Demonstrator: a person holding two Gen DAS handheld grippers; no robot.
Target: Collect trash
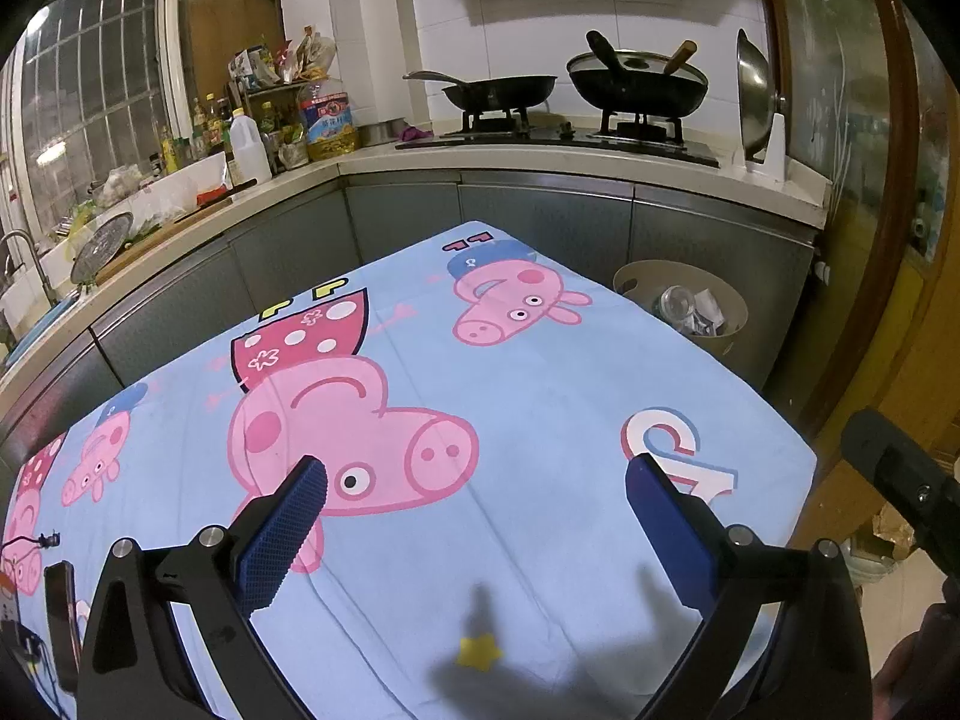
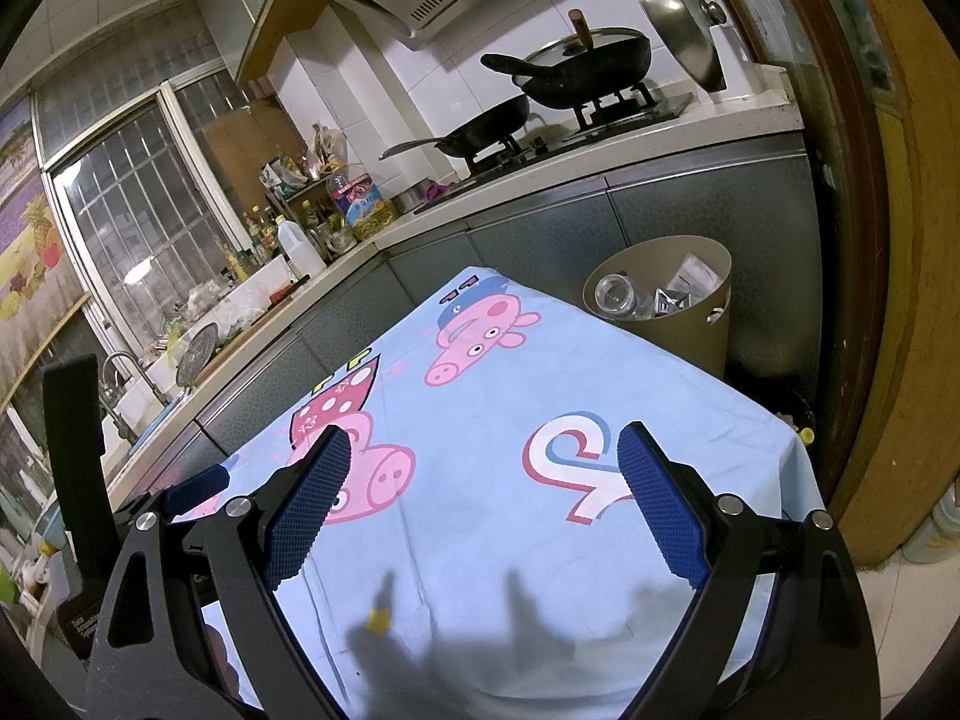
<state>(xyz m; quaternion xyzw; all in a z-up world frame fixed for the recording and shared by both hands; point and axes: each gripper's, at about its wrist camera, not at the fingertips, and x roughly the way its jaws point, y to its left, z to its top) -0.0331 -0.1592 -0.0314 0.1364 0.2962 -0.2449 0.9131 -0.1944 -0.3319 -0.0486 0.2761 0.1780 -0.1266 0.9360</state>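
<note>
A beige trash bin (image 1: 729, 333) (image 2: 690, 330) stands on the floor beyond the table's far right corner, holding a clear bottle (image 2: 615, 294) and crumpled wrappers (image 1: 705, 312). The table carries a light blue cartoon-pig cloth (image 1: 540, 420) (image 2: 510, 480). My left gripper (image 1: 477, 474) hovers open over the cloth's near part, nothing between its blue pads. My right gripper (image 2: 483, 450) is open too, above the cloth with nothing held. The left gripper's body (image 2: 180, 498) shows at the left of the right wrist view. I see no loose trash on the cloth.
A counter (image 1: 540, 159) wraps behind and left of the table, with a stove (image 1: 558, 135), two black pans (image 1: 636, 84), an oil bottle (image 1: 327, 120), a sink (image 2: 138, 402) and clutter. A wooden door frame (image 2: 870, 240) stands at the right. A phone (image 1: 60, 618) lies at the cloth's near left.
</note>
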